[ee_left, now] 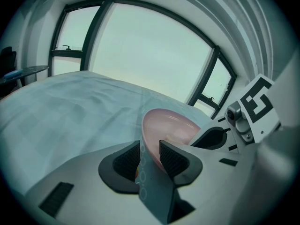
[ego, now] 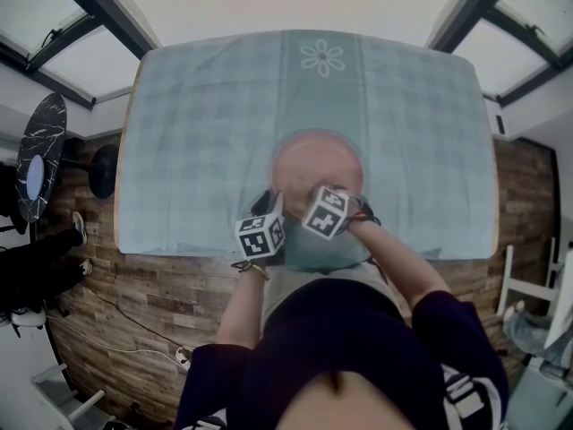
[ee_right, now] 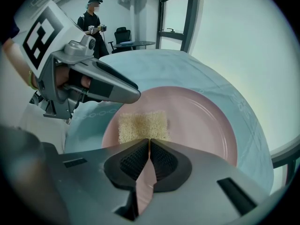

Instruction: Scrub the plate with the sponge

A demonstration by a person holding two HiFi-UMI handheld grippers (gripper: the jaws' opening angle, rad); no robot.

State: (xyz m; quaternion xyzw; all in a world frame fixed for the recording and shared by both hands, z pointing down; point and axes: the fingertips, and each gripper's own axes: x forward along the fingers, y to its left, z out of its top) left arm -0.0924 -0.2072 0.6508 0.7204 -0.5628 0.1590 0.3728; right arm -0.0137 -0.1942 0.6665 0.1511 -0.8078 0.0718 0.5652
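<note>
A pink plate [ego: 315, 161] lies on the teal checked tablecloth [ego: 197, 150], close to the table's near edge. On the plate rests a thin, square, yellowish sponge [ee_right: 143, 124]. My right gripper [ee_right: 149, 142] points steeply down at the plate, its jaws shut on the sponge's near edge. My left gripper [ee_left: 150, 146] holds the plate's near-left rim [ee_left: 152, 139], together with a teal edge [ee_left: 144, 182] patterned with small circles. Both pads sit against this rim. One finger [ee_right: 110, 87] of the left gripper reaches over the rim in the right gripper view.
A person [ee_right: 93, 18] in dark clothes stands far behind the table, near an office chair [ee_right: 123, 34]. A black round side table [ego: 40, 155] stands on the wooden floor at the left. Large windows surround the room.
</note>
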